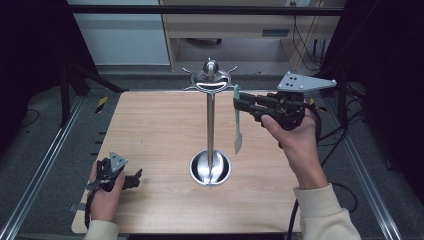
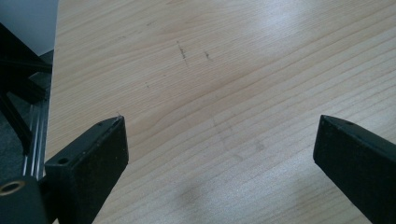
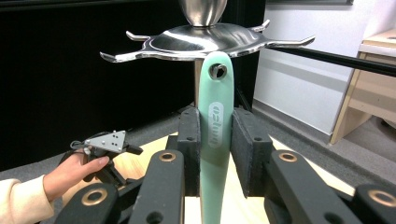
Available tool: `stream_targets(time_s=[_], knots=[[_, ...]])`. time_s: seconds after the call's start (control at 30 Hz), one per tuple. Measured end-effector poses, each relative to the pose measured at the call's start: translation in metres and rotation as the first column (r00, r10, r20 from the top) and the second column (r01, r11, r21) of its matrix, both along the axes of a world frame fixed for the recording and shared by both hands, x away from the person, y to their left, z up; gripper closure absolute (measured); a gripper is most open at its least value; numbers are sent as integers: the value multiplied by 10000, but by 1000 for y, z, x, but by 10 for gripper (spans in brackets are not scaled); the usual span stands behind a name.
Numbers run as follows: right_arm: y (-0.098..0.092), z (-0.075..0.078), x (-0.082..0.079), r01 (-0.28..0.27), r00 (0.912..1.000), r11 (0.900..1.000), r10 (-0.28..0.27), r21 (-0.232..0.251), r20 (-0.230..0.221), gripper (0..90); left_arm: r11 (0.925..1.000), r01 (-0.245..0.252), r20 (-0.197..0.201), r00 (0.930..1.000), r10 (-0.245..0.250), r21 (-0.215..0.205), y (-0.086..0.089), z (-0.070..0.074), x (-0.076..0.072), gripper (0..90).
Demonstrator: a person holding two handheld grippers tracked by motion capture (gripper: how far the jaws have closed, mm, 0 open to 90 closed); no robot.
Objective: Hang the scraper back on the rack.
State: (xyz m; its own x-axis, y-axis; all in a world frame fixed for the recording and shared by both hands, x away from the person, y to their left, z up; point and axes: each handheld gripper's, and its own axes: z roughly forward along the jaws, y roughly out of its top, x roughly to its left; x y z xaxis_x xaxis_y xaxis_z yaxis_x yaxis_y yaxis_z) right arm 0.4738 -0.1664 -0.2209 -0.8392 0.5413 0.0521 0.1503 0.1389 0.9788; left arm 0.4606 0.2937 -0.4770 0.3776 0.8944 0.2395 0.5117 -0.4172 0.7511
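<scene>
Raised over the far right part of the wooden tabletop point(image 1: 150, 130): right claw point(image 1: 238, 104), jaws clamped on the mint-green handle of a kitchen utensil point(image 1: 237, 122). Utensil hanging near upright, pale blade end pointing down above the tabletop, just right of the steel pole of a utensil stand point(image 1: 210, 125). Seen along the right claw point(image 3: 215, 140), green handle point(image 3: 215, 135) pinched between the two black pads, white lettering on its face, hanging hole at its top sitting right below the stand's hooked crown point(image 3: 201, 42); whether the hole touches a hook, impossible to tell. Stand upright at the middle of the tabletop, round polished base point(image 1: 210, 169) flat on the wood, ball knob above the ring of curved hooks.

Low at the near left corner: left claw point(image 1: 136, 176), held in the person's left hand point(image 1: 106, 192), close to the wood. From its own camera, left claw point(image 2: 219, 140) jaws spread wide apart, nothing between them but bare wood grain with a few faint scuffs. Same hand and gripper point(image 3: 105, 144) visible far off in the right gripper view. Cream sleeve point(image 1: 325, 215) on the right forearm.
</scene>
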Motion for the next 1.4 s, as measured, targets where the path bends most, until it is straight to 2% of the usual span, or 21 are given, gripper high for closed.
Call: stream_targets(time_s=[0.3,0.87,1.03,1.13,1.27,1.4], knots=[[-3,-3,0,-26,10000,9997,26,242,-19,728,10000,-27,6,10000,27,-22,1,0,0,30],[0,-2,2,70,10000,9998,-70,188,-2,729,10000,-8,10,10000,8,-5,1,1,0,30],[-2,-3,0,176,9998,9995,-176,245,2,653,10000,-15,2,10000,15,-2,1,0,0,30],[-3,-4,-2,326,9995,9995,-327,58,31,600,10000,-1,2,10000,1,5,0,0,0,30],[-5,-5,-6,792,9968,9967,-790,-166,149,495,10000,2,-8,10000,-2,13,-1,0,0,29],[-10,-10,-11,1474,9884,9887,-1462,-269,418,395,10000,45,-40,10000,-45,49,-1,-1,0,30]])
